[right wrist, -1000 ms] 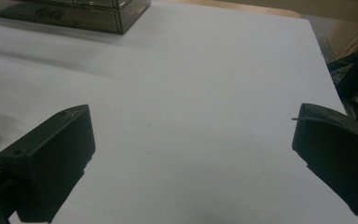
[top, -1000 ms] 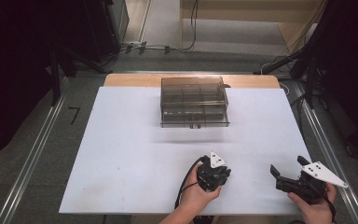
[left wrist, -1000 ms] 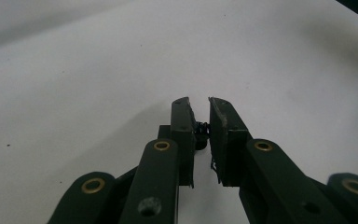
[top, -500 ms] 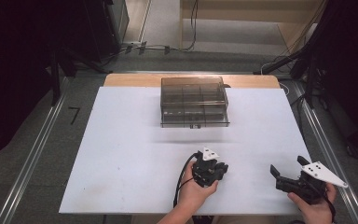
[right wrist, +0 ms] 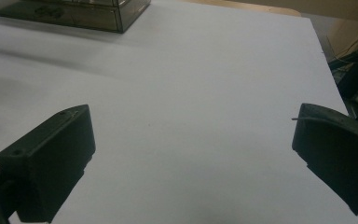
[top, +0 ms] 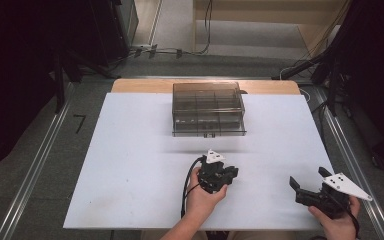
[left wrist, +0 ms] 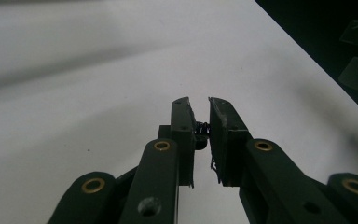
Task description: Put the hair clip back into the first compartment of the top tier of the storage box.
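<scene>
High view — smoky clear box, lid closed, compartments

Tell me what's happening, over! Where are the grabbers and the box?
Left gripper shut, empty, mid-table. Right gripper open, empty, near the front right corner. Box closed at the far edge. Nothing in between.

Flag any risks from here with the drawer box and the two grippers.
1. The left gripper is shut with nothing between its jaws; it likely must open before it can grip the drawer box.
2. The box's front drawers look closed and it sits loose on the white table; a one-handed pull might slide it.
</scene>
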The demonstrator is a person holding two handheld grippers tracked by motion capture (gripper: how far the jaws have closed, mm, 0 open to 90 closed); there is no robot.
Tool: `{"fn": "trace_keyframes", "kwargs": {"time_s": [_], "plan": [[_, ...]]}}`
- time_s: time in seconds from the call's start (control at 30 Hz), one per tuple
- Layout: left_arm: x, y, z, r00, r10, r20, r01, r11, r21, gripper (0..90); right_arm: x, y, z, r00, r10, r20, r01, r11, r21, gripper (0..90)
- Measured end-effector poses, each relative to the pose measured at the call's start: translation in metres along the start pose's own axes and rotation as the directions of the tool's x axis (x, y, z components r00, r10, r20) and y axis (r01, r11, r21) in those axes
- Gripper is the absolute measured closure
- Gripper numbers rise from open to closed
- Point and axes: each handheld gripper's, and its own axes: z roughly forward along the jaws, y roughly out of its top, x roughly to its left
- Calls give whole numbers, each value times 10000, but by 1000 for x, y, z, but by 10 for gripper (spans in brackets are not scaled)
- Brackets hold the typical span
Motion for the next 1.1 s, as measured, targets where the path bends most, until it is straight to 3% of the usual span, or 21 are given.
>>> {"fn": "trace_keyframes", "kwargs": {"time_s": [1.1], "plan": [[14,13,-23,9992,-332,-207,323,9987,-400,805,-1,-1,2,10000,79,9,-79,10000,20,0]]}}
